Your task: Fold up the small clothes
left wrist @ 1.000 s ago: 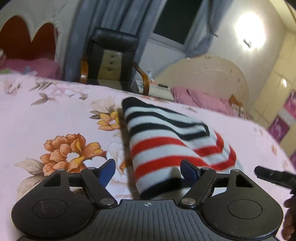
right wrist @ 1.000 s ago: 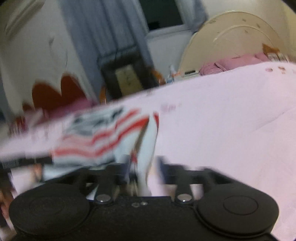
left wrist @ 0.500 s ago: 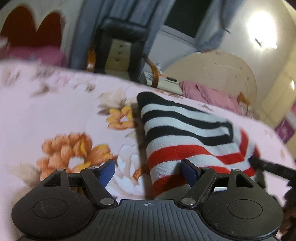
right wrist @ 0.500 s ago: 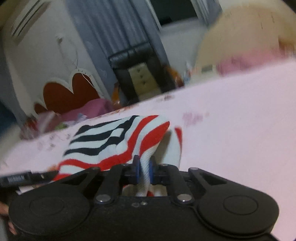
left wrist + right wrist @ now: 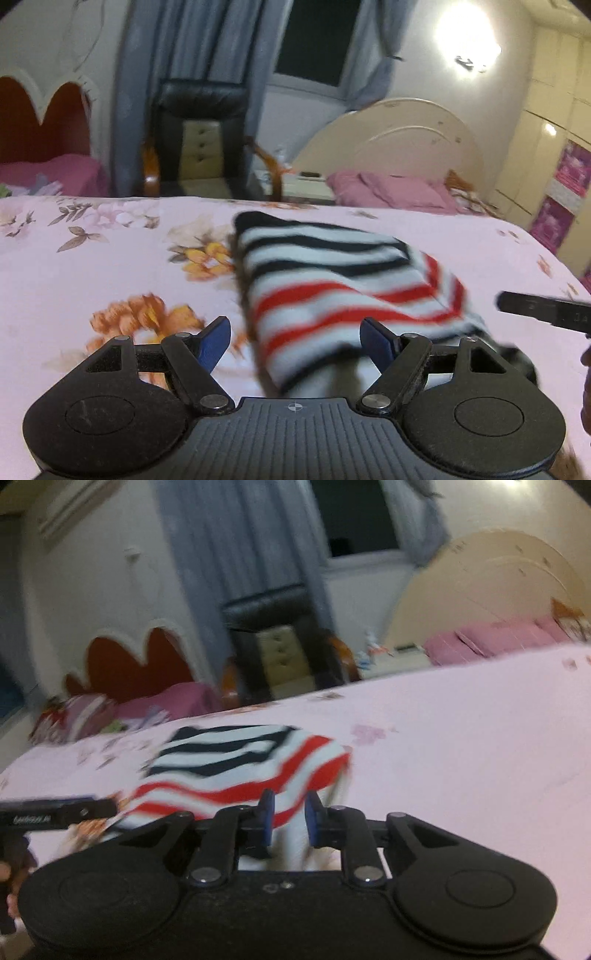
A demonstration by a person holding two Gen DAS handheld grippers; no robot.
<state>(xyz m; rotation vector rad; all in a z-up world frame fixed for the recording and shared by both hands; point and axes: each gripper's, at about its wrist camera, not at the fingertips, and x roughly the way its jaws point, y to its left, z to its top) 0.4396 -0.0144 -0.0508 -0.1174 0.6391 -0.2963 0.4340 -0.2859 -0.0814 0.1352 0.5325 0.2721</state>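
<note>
The folded striped garment lies on the floral pink bedsheet. The left gripper gapes wide at its near edge; the right gripper stands narrowly parted, white cloth between its fingers. Beyond the bedsheet stand a black chair and a cream headboard.

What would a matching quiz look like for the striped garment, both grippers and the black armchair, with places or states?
1 red, white and navy striped knit garment
2 left gripper
3 right gripper
4 black leather armchair

a fingers wide apart
b beside grey curtain
c on pink floral bedsheet
d narrow gap, fabric between fingers

Pairs: 1-c, 2-a, 3-d, 4-b.
</note>
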